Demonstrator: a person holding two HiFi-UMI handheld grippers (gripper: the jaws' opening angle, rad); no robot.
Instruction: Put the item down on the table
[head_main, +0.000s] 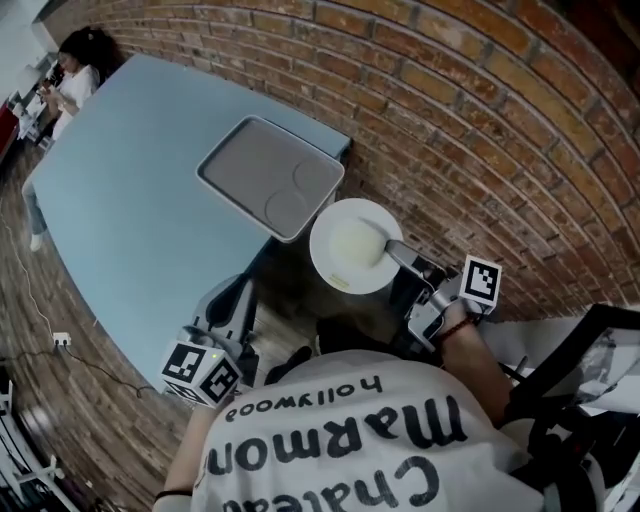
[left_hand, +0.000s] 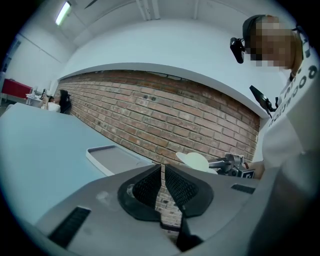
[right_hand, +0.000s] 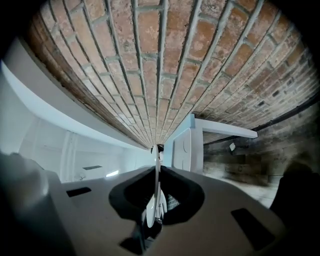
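Note:
A white round plate hangs in the air just off the near corner of the light blue table. My right gripper is shut on the plate's right rim. In the right gripper view the plate shows edge-on between the jaws. The plate and the right gripper also show in the left gripper view, against the brick wall. My left gripper is low at the table's near edge, shut with nothing in it; its pads nearly touch.
A grey compartment tray lies on the table's near corner, right beside the plate. The brick floor surrounds the table. A person sits at the table's far end. Black equipment stands at my right.

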